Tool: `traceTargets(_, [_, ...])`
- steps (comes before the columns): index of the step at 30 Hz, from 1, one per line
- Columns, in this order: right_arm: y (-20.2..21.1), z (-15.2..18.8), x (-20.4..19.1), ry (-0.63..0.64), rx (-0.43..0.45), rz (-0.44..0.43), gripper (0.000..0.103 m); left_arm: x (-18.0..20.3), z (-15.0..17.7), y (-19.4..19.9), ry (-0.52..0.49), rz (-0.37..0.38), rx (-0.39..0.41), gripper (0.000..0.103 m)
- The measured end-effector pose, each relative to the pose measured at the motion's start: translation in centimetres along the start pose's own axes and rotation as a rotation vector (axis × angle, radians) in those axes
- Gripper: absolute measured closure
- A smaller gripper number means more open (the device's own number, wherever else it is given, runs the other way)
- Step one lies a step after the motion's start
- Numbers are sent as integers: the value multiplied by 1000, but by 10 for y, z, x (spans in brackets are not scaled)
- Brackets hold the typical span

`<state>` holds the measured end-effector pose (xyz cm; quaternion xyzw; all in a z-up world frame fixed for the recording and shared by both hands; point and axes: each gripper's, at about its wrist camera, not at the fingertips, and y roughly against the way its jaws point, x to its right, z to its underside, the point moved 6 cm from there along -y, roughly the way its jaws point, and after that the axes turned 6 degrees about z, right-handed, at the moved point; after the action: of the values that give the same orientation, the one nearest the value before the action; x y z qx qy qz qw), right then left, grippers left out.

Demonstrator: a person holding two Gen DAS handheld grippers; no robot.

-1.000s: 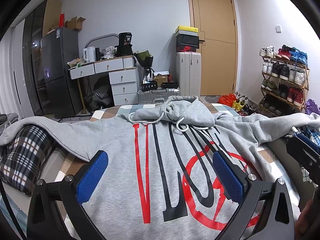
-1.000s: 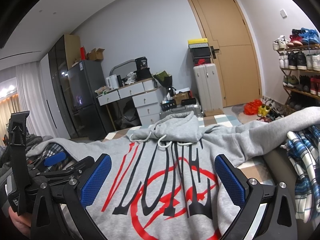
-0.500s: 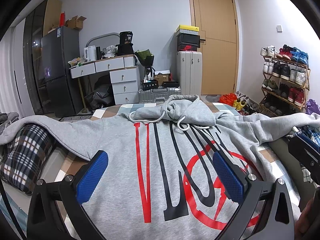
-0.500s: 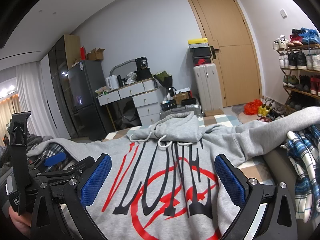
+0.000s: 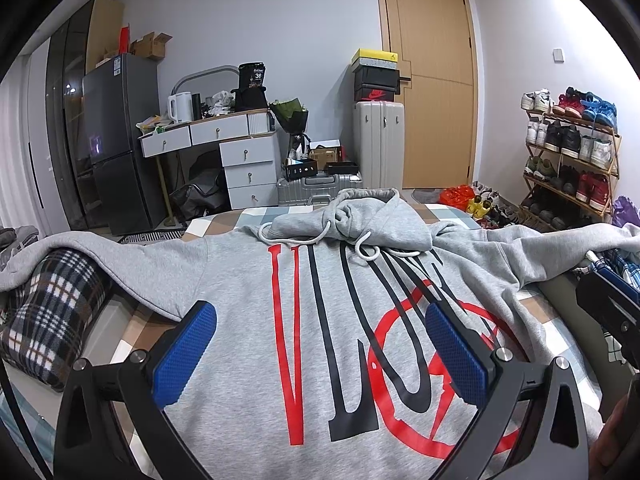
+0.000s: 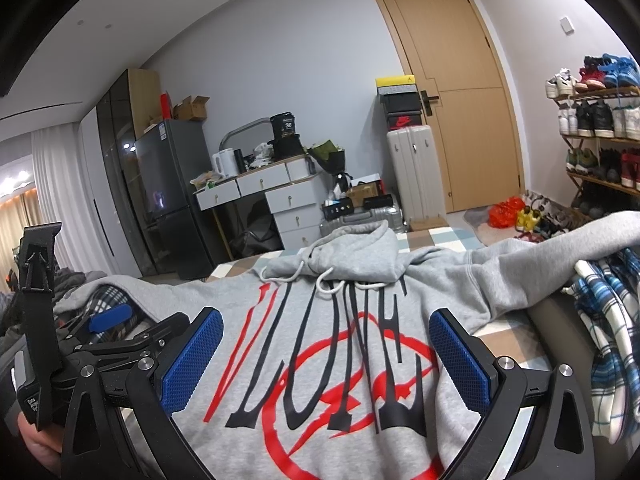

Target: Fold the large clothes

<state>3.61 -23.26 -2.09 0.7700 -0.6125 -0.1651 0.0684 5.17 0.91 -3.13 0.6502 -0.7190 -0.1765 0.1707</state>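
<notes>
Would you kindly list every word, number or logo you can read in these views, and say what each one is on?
"VLONE": large red and black letters on the grey hoodie, partly covered by its hood.
"36": white label on the black tub on the desk.
Nike swoosh, logo only: red shoebox on the upright suitcase.
Fridge sticker: too small to read.
Left gripper's body label: too blurred to read.

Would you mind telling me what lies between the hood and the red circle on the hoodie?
In both views, the white drawstrings and black letters cross the grey chest between the hood and the red circle.
</notes>
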Motion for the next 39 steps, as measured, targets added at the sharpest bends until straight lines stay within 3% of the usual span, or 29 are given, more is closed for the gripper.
traceTargets(10, [-1, 1, 8, -28, -3, 22, 0, 0, 3, -1, -12, 9, -15, 1])
traceTargets(15, [2, -11, 37, -132, 1, 35, 0, 2, 4, 1, -17, 47, -25, 1])
traceTargets(20, [21, -35, 105, -234, -22, 114, 0, 9, 7, 3, -46, 77, -37, 1])
traceTargets(26, [56, -69, 214, -272, -64, 333, 0, 22, 9, -3, -86, 96, -60, 1])
traceTargets(31, [78, -88, 320, -416, -102, 499, 0, 34, 14, -10, -120, 104, -94, 1])
traceTargets(34, [76, -87, 379, -537, -149, 541, 0, 42, 19, -13, -150, 104, -111, 1])
traceTargets(39, [45, -66, 450, -716, -250, 530, 3, 51, 24, -21, -207, 88, -134, 1])
